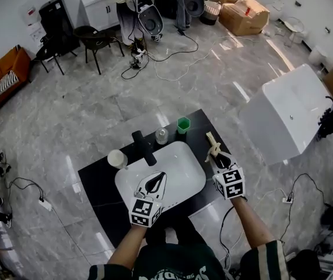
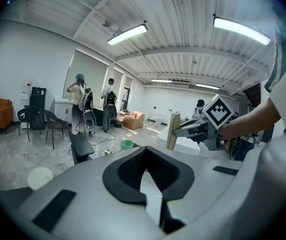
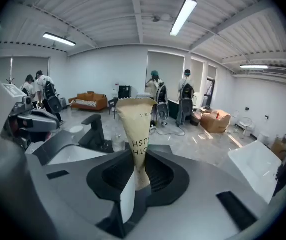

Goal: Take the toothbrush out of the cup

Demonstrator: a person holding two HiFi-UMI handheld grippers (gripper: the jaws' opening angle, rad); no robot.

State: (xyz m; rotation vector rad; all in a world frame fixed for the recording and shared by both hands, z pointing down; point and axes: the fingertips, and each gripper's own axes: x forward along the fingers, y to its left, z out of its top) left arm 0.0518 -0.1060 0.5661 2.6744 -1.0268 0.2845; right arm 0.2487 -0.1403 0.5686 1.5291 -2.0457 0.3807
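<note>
1. The right gripper [image 1: 218,158] is clamped on the lower end of the paper-wrapped toothbrush [image 1: 212,144]. The toothbrush is clear of the green cup [image 1: 183,125], which stands at its 10 o'clock.
2. The left gripper [image 1: 153,183] is over the sink [image 1: 181,162], jaws together and empty.
3. Likely step: set-down. Hold the clamp firm and lower well clear of the cup.
4. The long axis follows the jaws. In the head view the free end points to 11 o'clock.

Cup [image 1: 183,125] behind sink [image 1: 181,171], toothbrush [image 1: 213,146] right of cup.
</note>
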